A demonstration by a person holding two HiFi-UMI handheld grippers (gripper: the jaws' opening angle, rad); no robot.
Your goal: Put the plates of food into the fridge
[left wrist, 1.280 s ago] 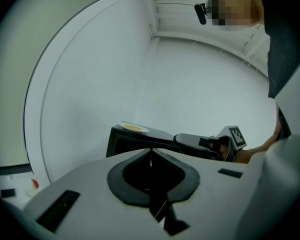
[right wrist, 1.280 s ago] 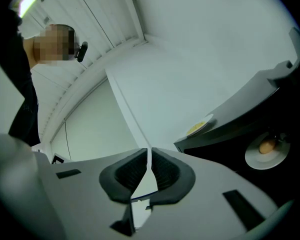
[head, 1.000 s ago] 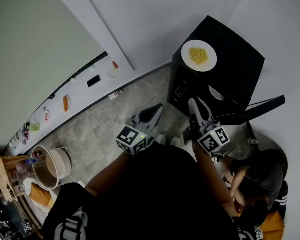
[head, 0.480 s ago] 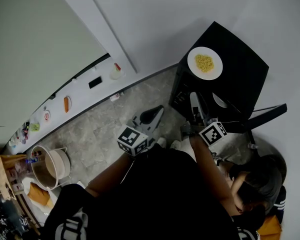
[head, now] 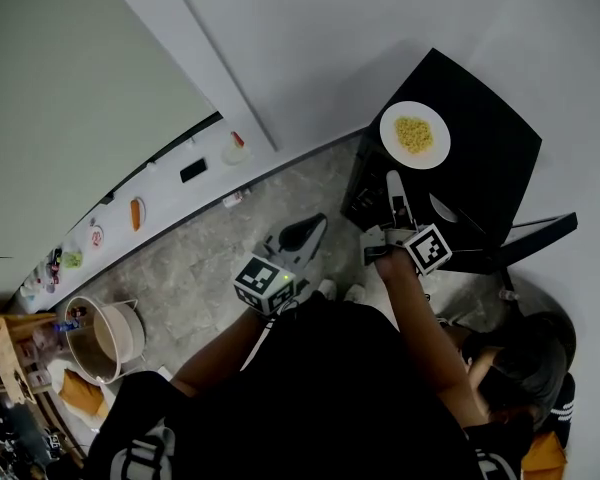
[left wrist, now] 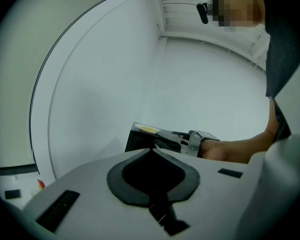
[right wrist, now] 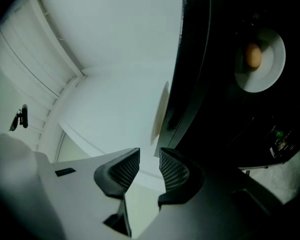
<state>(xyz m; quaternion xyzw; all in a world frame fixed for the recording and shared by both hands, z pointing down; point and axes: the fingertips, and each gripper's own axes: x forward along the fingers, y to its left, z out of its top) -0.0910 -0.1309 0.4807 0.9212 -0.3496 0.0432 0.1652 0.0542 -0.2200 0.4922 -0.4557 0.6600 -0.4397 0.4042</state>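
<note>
The left gripper is empty, its jaws pressed together. From overhead, a plate of yellow food sits on top of the black fridge. The right gripper view alone shows its jaws spread, just opened on nothing, and a second plate inside the fridge.

Plate atop fridge, second plate inside

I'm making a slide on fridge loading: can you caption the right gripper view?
Right gripper, jaws just opened and empty, facing the black fridge, with a white plate of food inside.
</note>
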